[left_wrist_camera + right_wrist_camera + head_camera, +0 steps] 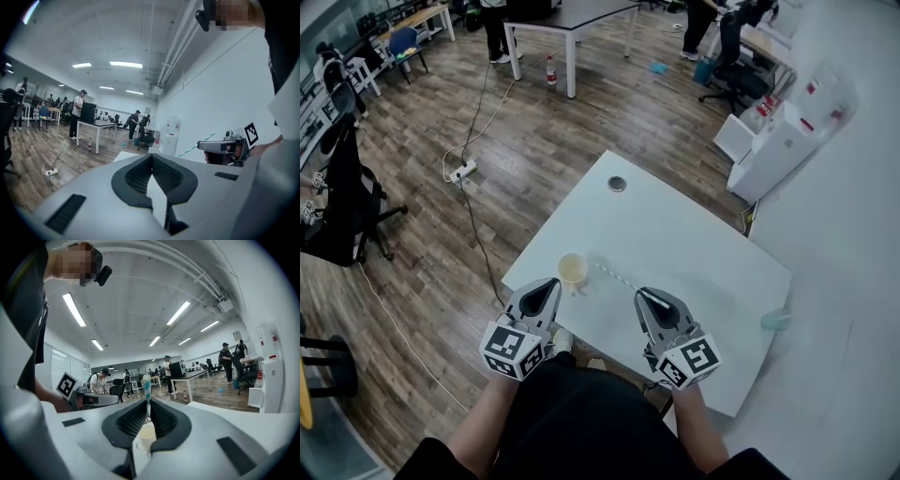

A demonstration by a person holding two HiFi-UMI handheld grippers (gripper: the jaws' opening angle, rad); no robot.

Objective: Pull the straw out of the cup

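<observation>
Right tongs (649, 296) around straw (617, 277), near cup (573, 270)

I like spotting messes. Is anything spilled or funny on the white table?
No spill shows. The cup stands upright on the table. The only odd thing: the striped straw is outside it, pinched in the right tool.

The striped straw (623, 279) slants clear of the upright pale cup (573, 270), clamped in the right gripper (651, 298).

head: high, steeply down on table (694, 253) | gripper views: low at near edge, facing far | shared: far desk (96, 124)
</observation>
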